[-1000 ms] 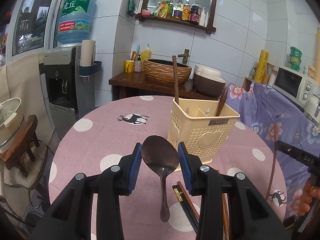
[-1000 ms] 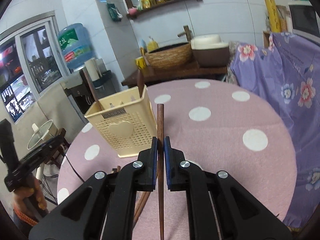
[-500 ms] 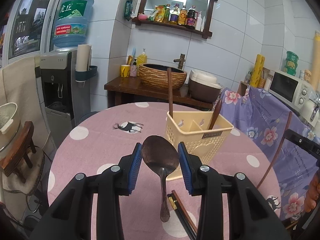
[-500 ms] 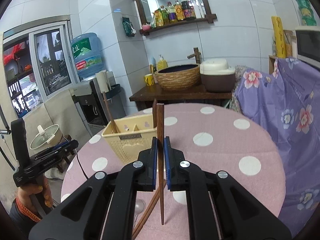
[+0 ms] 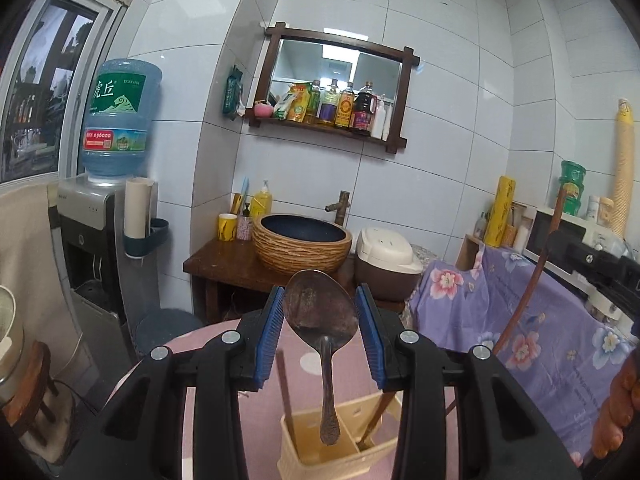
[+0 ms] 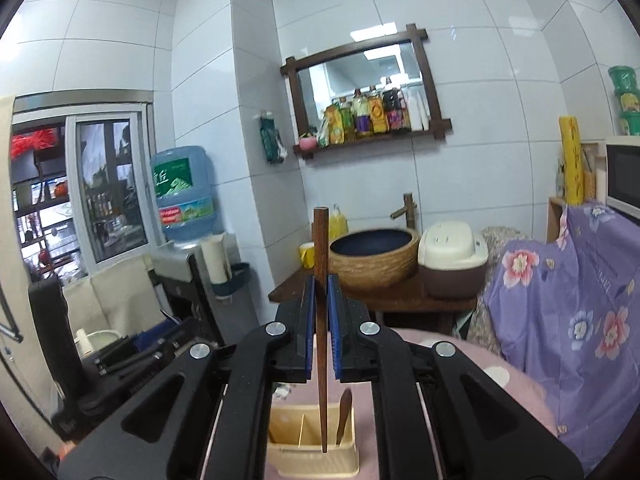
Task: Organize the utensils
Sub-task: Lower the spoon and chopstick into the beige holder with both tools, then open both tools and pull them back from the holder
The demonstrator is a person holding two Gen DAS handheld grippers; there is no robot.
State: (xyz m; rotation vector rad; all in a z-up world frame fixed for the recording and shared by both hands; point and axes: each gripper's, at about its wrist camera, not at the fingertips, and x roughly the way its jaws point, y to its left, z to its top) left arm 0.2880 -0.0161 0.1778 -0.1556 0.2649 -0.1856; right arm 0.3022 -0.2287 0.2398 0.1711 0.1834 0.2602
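My left gripper (image 5: 319,296) is shut on a dark metal spoon (image 5: 320,316), gripped by the edges of its bowl. The handle hangs down over a cream plastic utensil basket (image 5: 332,458) at the bottom of the left wrist view. A wooden stick (image 5: 286,392) and a wooden spoon (image 5: 376,416) stand in that basket. My right gripper (image 6: 320,284) is shut on an upright brown chopstick (image 6: 321,320). Its lower tip hangs over the basket (image 6: 316,456), beside the wooden spoon (image 6: 344,412). Both grippers are well above the pink dotted table (image 6: 480,360).
Behind the table stand a dark wooden stand with a woven basin (image 5: 302,244) and a rice cooker (image 5: 384,256). A water dispenser (image 5: 96,248) is at the left. A purple floral cloth (image 5: 540,320) and a microwave (image 6: 624,176) are at the right.
Both grippers have risen and tilted up, each still holding its utensil. The basket has slid from the middle of both views to the bottom edge, under the hanging utensils.
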